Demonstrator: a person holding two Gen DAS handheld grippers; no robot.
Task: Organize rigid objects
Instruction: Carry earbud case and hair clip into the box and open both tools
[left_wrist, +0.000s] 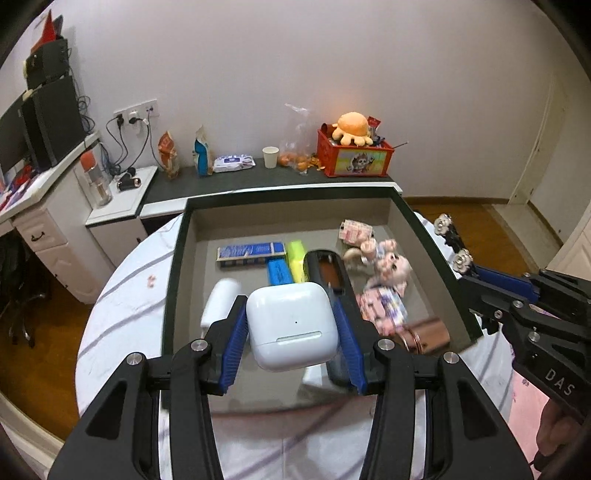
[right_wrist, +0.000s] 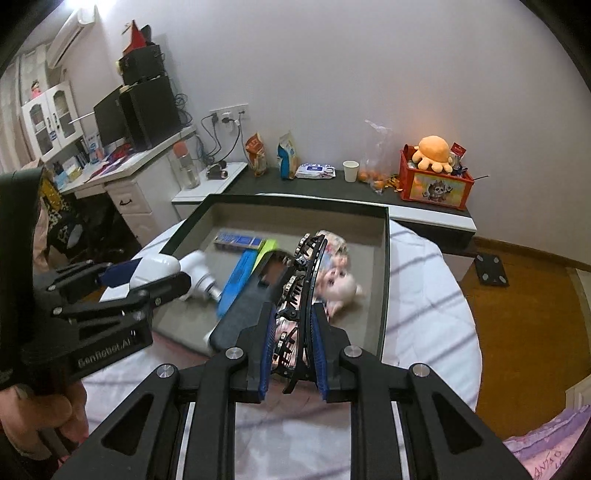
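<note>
Two grippers hang over a dark-rimmed tray (left_wrist: 173, 258) on a round, white-covered worktop (left_wrist: 122, 314), each with one item pinched above the clutter. On the left, the left gripper (left_wrist: 291, 325) has its jaws part-way apart and pressed on the flat sides of a white earbud case (left_wrist: 291, 325), clear of the tray floor; the blue pads bear on the widest faces, likely to stop the smooth shell from slipping. Below it in the tray lie a white charger (left_wrist: 221, 299), a blue box (left_wrist: 251, 251) along the far side, a blue marker (left_wrist: 279, 273) beside a yellow marker (left_wrist: 297, 258), and a long black case (left_wrist: 327, 269). Farther right sits a pile of pink pig toys (left_wrist: 388, 269), with a brown pouch (left_wrist: 428, 332) in the near right corner. On the right, the right gripper (right_wrist: 293, 328) has its jaws nearly together, nipping a thin black hairband (right_wrist: 306, 280) edge-on, its beaded arc standing out past the pads over the toys. Both items appear on their way to a new spot, though where is not evident. Behind, a dark shelf (left_wrist: 258, 177) carries snacks, a cup and a red crate (left_wrist: 354, 158).
</note>
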